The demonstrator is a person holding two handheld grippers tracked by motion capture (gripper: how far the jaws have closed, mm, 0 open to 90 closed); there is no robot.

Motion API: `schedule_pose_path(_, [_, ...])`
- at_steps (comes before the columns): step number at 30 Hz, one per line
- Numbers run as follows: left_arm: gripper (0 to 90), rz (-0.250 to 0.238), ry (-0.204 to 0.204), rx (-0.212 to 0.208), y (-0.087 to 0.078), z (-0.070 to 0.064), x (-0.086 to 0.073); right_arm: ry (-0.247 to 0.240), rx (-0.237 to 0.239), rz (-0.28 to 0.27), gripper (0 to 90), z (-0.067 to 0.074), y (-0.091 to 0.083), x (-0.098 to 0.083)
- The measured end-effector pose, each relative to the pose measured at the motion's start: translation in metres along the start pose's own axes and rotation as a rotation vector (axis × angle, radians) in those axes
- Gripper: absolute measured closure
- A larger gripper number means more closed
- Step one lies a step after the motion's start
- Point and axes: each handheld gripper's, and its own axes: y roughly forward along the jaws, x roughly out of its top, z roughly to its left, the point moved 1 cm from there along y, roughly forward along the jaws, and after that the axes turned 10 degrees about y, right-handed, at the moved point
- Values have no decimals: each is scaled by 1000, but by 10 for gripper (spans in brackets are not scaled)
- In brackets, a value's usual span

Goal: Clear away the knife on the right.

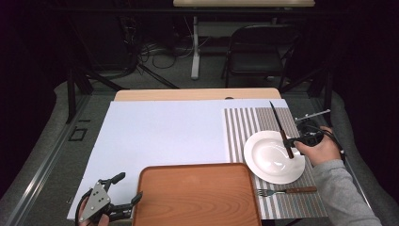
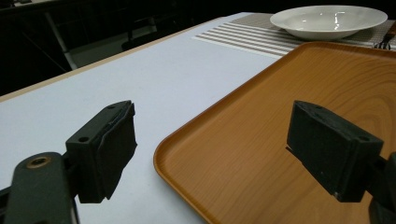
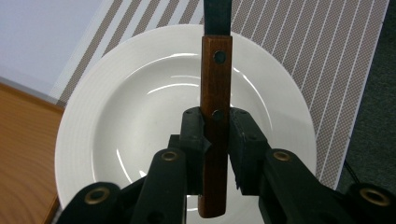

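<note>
My right gripper (image 3: 216, 133) is shut on the wooden handle of a knife (image 3: 215, 88), holding it in the air above a white plate (image 3: 135, 116). From above, the knife (image 1: 281, 129) slants up over the plate (image 1: 268, 157), blade pointing away, with the right gripper (image 1: 295, 141) at the plate's right rim. The plate rests on a striped placemat (image 1: 244, 122). A fork (image 1: 284, 190) with a wooden handle lies on the mat in front of the plate. My left gripper (image 1: 126, 189) stands open at the near left, its jaws straddling the corner of an orange tray (image 2: 289, 140).
The wooden tray (image 1: 197, 195) lies at the near middle on a white sheet (image 1: 160, 132) covering the table. A folding chair (image 1: 259, 52) and a table leg stand beyond the far edge. Dark floor borders both sides.
</note>
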Motion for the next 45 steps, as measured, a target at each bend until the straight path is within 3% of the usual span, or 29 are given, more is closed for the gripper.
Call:
schedule_pose_path(6, [156,1,1,1,0,0,0,-7,24,-9,767,7,-10,-18])
schedule_pose_path(14, [156,1,1,1,0,-1,0,-36,19,-22,767,17,-19,-39])
schedule_pose_path(33, [156,-1,2,4,-1,-1,0,-54,20,-25,767,35,-33,-72])
schedule_pose_path(45, [156,-3,9,8,-1,-1,1,-68,64,-36,767,55,-36,-98])
